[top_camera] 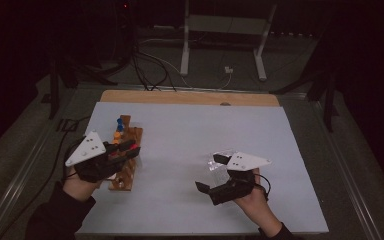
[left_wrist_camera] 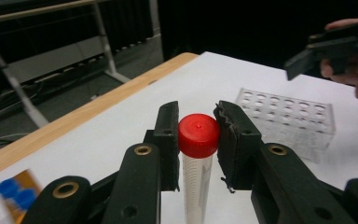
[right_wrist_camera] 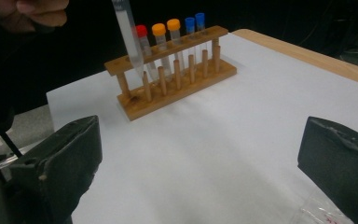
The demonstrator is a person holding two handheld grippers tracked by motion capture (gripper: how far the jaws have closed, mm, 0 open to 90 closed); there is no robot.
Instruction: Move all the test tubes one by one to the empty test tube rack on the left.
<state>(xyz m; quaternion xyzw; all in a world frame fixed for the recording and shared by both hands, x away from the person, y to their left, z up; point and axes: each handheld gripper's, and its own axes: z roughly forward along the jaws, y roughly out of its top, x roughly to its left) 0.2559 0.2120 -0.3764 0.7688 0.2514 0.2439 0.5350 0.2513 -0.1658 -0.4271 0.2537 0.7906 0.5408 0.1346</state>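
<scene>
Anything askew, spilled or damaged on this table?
Nothing spilled. One oddity: the rubber pad on one of the left gripper's fingers looks ragged and chipped along its edges, where it clamps the red-capped clear plastic tube. The wooden tube rack stands upright, tubes in order.

Left gripper (top_camera: pixel 130 148): black body, with a pale grey three-cornered plate on top marked by a few dark dots.
Right gripper (top_camera: pixel 211 173): black body, with the same pale grey three-cornered plate and dark dots.
Jaws: two black arms on each gripper, ending in thick, matt black pads with rough, worn edges.
Fastenings: brass-coloured ringed holes in the black jaw arms of the left gripper.
Cables: a thin black cable trails from each gripper.
Sleeves: dark long sleeves reach to both wrists.
</scene>
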